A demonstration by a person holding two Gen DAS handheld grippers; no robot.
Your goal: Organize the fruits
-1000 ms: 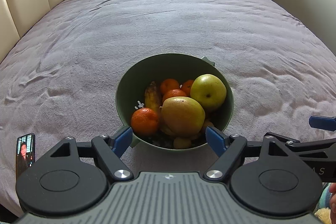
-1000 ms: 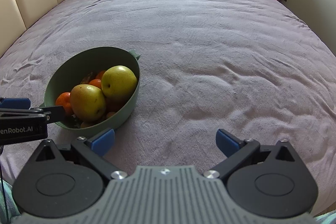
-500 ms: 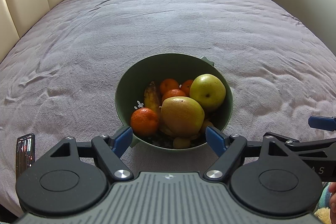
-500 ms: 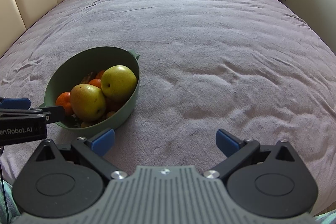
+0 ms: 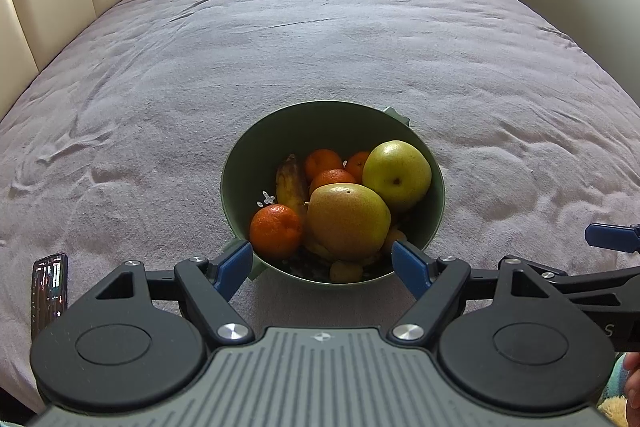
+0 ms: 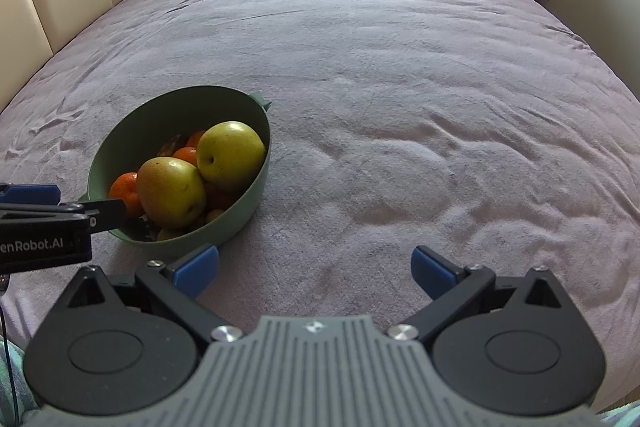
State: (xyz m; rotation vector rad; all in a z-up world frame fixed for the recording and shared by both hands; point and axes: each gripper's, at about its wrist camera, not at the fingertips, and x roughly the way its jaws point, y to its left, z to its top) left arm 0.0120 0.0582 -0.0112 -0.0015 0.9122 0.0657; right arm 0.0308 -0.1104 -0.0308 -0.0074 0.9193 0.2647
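At 8 o'clock of your left view a phone point(image 5: 49, 287) lies on the bed point(image 5: 160, 87). Your left gripper point(image 5: 322, 265) is spread wide, empty, its pads flanking the near rim of the bowl point(image 5: 280, 131). Inside: a tangerine point(image 5: 276, 230), a banana point(image 5: 291, 183), two pears point(image 5: 347, 221). Your right gripper point(image 6: 315, 269) is spread too, over bare bed, the bowl at its 10 o'clock.

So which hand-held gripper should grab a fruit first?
Probably the left hand-held gripper: it is open and faces the green bowl head-on. The right hand-held gripper points at bare bedspread beside it.
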